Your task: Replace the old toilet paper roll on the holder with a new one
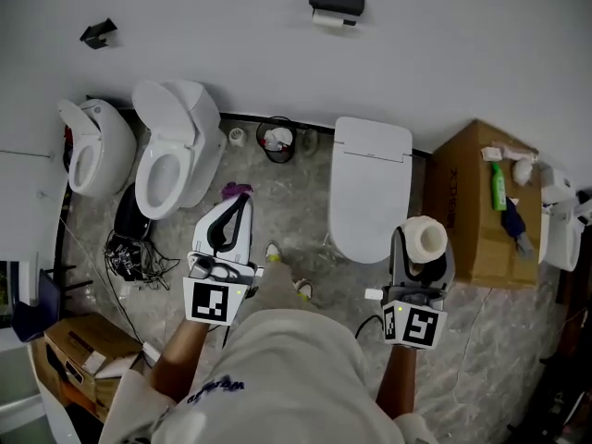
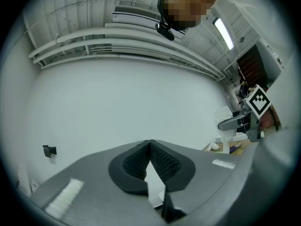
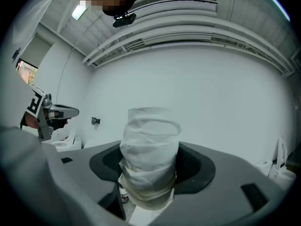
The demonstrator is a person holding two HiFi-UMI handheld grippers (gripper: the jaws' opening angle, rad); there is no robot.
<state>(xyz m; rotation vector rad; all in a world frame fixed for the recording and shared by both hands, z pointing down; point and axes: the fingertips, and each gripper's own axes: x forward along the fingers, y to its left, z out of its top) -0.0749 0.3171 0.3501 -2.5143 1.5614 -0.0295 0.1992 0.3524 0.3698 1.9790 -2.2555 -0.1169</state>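
A black paper holder point(image 1: 337, 2) is fixed high on the white wall, with a thin white roll point(image 1: 328, 19) hanging under it. My right gripper point(image 1: 423, 253) is shut on a new white toilet paper roll point(image 1: 427, 236), held level out over the floor. In the right gripper view the roll point(image 3: 150, 147) stands upright between the dark pads point(image 3: 198, 168) and fills the gap. My left gripper point(image 1: 240, 202) is shut with nothing in it; its ribbed pads point(image 2: 164, 161) meet at the tips. A smaller black bracket point(image 1: 97, 33) is mounted on the wall to the left.
Two open toilets point(image 1: 176, 151) point(image 1: 92, 151) stand at the left, and a white toilet with its lid down point(image 1: 372, 188) in the middle. A cardboard box point(image 1: 472, 215) carrying bottles is at the right. A small bin point(image 1: 277, 141), cables point(image 1: 129, 252) and another box point(image 1: 74, 345) are on the floor.
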